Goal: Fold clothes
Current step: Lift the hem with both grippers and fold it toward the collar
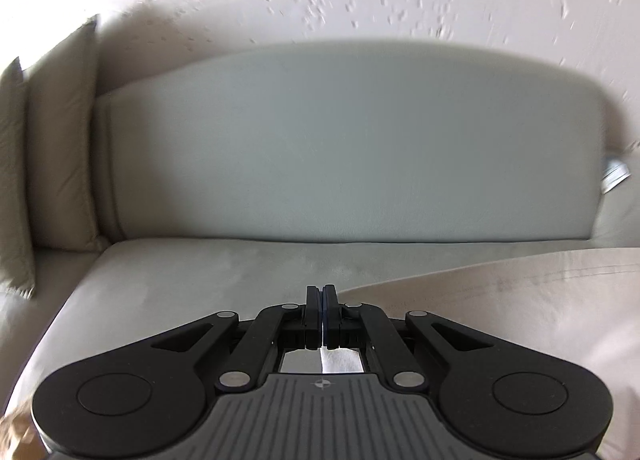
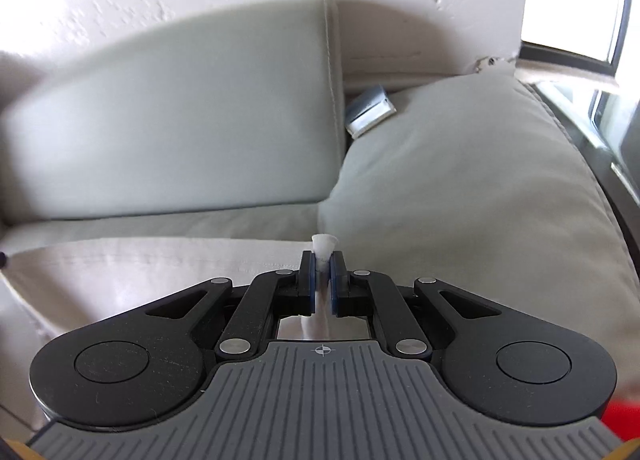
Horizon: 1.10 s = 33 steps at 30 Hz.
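We hold the beige garment (image 1: 500, 300) over the sofa (image 1: 320, 156), left gripper (image 1: 322, 292) and right gripper (image 2: 323, 260) both pinching its fabric.

I see no words or numbers I can read. My left gripper (image 1: 322, 294) and my right gripper (image 2: 323, 262) each have a small round cross mark on the gray part. That is all.
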Available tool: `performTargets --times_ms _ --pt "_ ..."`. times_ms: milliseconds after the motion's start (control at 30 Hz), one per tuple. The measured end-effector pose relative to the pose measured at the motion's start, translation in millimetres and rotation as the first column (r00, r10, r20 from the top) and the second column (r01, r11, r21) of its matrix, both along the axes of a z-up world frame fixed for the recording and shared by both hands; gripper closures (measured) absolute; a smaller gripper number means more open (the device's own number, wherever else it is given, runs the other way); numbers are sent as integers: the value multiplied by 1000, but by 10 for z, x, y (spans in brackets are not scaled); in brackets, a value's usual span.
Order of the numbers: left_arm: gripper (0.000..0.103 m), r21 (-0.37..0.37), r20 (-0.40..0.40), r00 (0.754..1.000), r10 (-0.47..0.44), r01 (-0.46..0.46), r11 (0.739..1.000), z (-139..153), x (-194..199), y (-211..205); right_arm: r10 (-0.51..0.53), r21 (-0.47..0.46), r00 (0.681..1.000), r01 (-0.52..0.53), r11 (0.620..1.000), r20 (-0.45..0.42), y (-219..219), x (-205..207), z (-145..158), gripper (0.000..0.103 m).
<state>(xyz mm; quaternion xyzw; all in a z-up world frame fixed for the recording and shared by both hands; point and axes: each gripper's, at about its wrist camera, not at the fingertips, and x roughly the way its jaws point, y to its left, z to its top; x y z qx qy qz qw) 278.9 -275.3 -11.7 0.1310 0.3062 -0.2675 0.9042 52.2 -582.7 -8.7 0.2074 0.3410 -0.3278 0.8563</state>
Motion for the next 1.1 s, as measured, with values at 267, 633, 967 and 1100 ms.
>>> performTargets --times_ms 267,633,967,1100 --pt "103 -91 -75 997 2 -9 996 321 -907 1051 -15 144 992 -3 990 127 705 -1255 334 97" --pt "103 -71 -291 948 131 -158 985 -526 -1871 1858 -120 387 988 73 919 96 1373 -2509 -723 97" --pt "103 -156 -217 955 201 -237 959 -439 -2214 2278 -124 361 977 53 931 175 1655 -2906 -608 97" --pt "102 -55 -242 945 219 -239 969 -573 -2302 2259 -97 366 989 48 929 114 1732 -2947 -719 97"
